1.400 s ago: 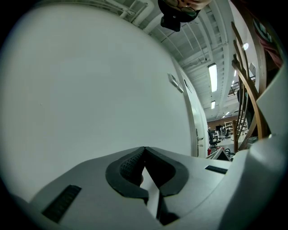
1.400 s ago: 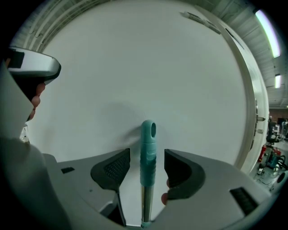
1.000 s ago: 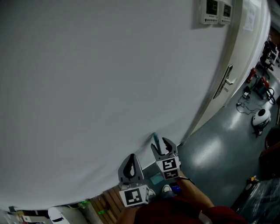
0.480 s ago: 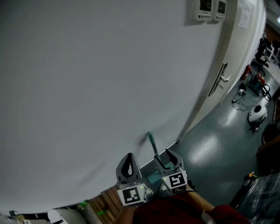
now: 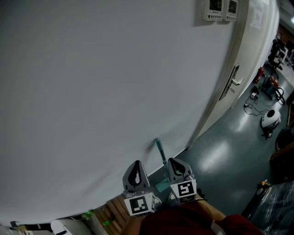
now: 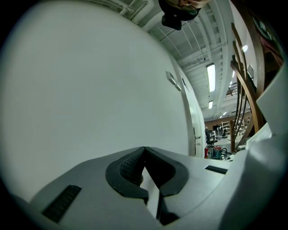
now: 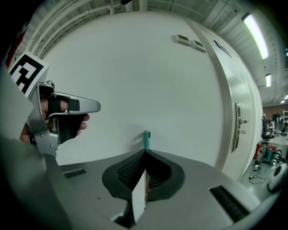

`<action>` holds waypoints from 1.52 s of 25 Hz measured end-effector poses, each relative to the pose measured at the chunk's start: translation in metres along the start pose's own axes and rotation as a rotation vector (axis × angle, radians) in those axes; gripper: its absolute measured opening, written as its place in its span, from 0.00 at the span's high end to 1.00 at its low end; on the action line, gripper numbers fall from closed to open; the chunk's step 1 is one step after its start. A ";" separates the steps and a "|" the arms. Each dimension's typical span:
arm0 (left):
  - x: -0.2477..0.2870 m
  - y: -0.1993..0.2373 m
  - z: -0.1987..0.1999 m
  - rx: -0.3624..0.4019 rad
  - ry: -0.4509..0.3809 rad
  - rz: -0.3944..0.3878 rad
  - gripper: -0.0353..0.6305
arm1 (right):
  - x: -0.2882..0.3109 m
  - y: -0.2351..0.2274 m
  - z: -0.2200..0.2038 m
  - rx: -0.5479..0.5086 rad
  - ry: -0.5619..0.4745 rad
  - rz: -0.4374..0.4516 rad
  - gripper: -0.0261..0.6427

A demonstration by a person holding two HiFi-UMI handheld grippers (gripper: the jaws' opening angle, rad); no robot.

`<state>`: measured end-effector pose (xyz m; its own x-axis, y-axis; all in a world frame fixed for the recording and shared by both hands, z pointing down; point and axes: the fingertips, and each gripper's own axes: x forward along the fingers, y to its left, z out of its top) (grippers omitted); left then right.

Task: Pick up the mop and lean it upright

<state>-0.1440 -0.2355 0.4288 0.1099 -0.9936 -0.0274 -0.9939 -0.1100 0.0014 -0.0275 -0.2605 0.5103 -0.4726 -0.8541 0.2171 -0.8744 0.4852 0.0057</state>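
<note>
The mop's teal handle stands upright with its top against the white wall. In the right gripper view the handle's tip shows just beyond my jaws. My right gripper has just been closing; its tips now meet, and I see nothing pinched between them. It sits just right of the handle, a little back from it. My left gripper is level beside it, also shut and empty. A teal patch shows low down between the two grippers.
A white door with a lever handle is to the right of the mop. Two wall panels hang high up. A white round device and cables lie on the grey floor. Wooden slats sit at the bottom left.
The right gripper was open round the handle, drew back and down from it, then shut. The handle stayed leaning on the wall. The left gripper kept still.
</note>
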 end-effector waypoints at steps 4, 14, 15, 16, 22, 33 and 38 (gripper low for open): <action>-0.002 0.001 -0.002 -0.004 -0.001 0.002 0.93 | -0.002 0.000 -0.002 -0.004 -0.004 -0.005 0.94; -0.008 -0.001 -0.004 -0.028 0.016 -0.019 0.93 | -0.025 -0.012 0.070 -0.006 -0.050 -0.033 0.94; -0.007 0.000 -0.004 -0.031 0.013 -0.021 0.93 | -0.028 -0.012 0.080 -0.004 -0.054 -0.033 0.94; -0.007 0.000 -0.003 -0.037 0.008 -0.021 0.93 | -0.030 -0.011 0.089 -0.006 -0.067 -0.030 0.94; -0.005 -0.011 -0.005 -0.062 -0.003 -0.033 0.93 | -0.038 -0.014 0.102 -0.021 -0.132 -0.014 0.94; -0.007 -0.016 0.005 -0.077 -0.003 -0.066 0.93 | -0.041 -0.015 0.097 -0.030 -0.125 -0.028 0.94; -0.006 -0.017 0.013 -0.081 0.003 -0.068 0.93 | -0.039 -0.015 0.099 -0.046 -0.117 -0.045 0.94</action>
<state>-0.1282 -0.2274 0.4164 0.1769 -0.9838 -0.0272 -0.9807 -0.1786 0.0802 -0.0064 -0.2529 0.4047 -0.4451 -0.8899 0.1003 -0.8903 0.4518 0.0577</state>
